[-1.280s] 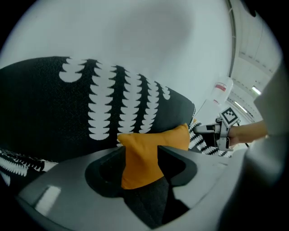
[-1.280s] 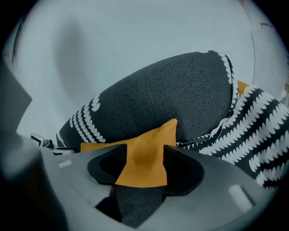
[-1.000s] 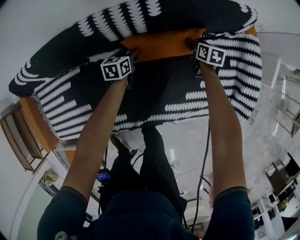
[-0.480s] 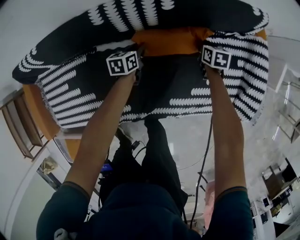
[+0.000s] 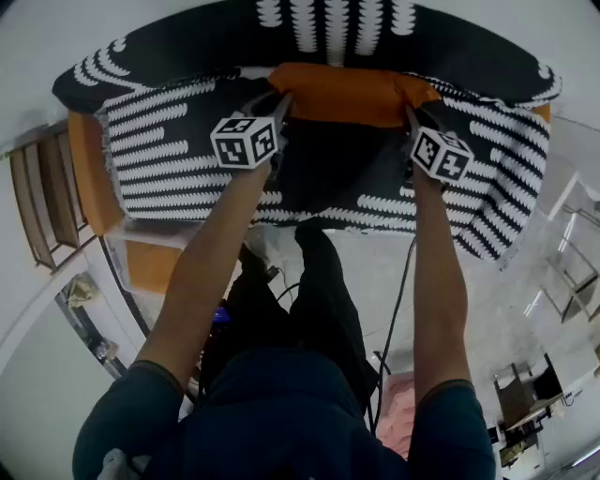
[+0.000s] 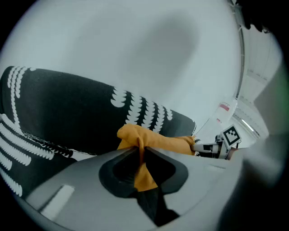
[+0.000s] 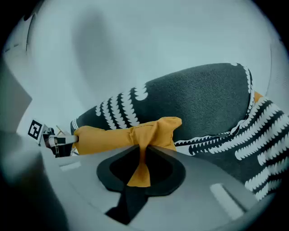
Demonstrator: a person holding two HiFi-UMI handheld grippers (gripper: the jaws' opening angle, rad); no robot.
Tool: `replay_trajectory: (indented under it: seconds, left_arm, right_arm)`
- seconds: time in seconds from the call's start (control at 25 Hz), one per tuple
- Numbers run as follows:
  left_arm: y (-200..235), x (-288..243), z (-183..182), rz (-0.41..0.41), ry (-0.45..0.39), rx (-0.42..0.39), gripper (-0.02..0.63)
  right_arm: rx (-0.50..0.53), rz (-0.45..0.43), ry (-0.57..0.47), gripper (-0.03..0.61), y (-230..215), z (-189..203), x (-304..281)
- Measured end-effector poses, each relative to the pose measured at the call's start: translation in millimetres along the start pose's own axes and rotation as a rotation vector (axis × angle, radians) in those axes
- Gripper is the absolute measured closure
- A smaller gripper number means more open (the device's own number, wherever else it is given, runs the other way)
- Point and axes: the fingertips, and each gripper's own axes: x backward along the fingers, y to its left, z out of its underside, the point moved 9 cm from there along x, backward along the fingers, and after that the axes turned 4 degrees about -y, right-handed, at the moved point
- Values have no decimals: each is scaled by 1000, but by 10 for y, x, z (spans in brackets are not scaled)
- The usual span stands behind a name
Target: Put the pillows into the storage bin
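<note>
Looking down from the head view, the person is leaning over a sofa draped in a black-and-white throw (image 5: 169, 159). The orange pillow (image 5: 352, 94) is lying across the back of the seat, against the patterned backrest (image 5: 328, 28). The left gripper (image 5: 279, 101) is taking one end of it and the right gripper (image 5: 411, 114) the other. The storage bin is not showing anywhere, so I cannot judge the route to it. A wooden rack (image 5: 37, 202) is standing off the sofa's left end, and cables are trailing over the floor by the person's feet, so I would be watching both when stepping back.

In the left gripper view, the jaws have just been closing and are now pinching a fold of the pillow's orange cover (image 6: 143, 140). The fabric is bunching and creasing between the pads, so I am taking it to be soft, light and squashy. A corner pinch like this is likely gripping cover more than filling, so the middle may sag when lifted.

In the right gripper view, these jaws have also just been closing and are nipping the other end's cover (image 7: 145, 135) the same way. The pillow is stretching away between the two tools, with the white wall beyond leaving open room above the backrest.
</note>
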Motion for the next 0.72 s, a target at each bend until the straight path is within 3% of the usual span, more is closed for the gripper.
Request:
replay_trajectory:
  seconds: [0.44,0.72]
  left_arm:
    - [678,1682,-321,-150,-182,37,580]
    - [1254,2907,-188,-271,-295,98,583]
  right_arm:
    - [110,-193,-9,526,1662,-217,64]
    - [214,-310,21,528,2940,-146,-7]
